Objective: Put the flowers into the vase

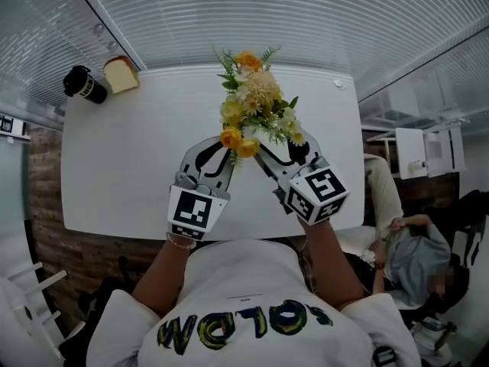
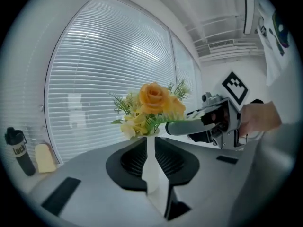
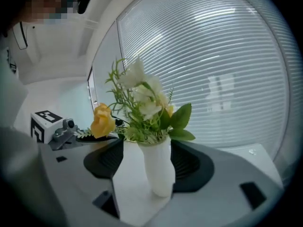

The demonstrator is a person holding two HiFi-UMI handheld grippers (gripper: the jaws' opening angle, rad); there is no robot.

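A white vase (image 3: 160, 169) stands on the white table (image 1: 114, 167) with a bunch of yellow, white and orange flowers (image 1: 256, 98) in it. My right gripper (image 3: 150, 145) is open: the vase sits between its pads, with a gap showing on the left side. From the other side my left gripper (image 1: 228, 150) comes in under an orange rose (image 2: 154, 96). Its jaws stand nearly together, and the vase (image 2: 150, 162) shows through the thin slit. Whether they pinch a stem is hidden. In the head view the blooms cover the vase.
A black bottle (image 1: 84, 85) and a yellow slice-shaped block (image 1: 121, 74) sit at the table's far left corner. Window blinds (image 1: 267, 14) run behind the table. Another person (image 1: 416, 258) sits low at the right, past the table's edge.
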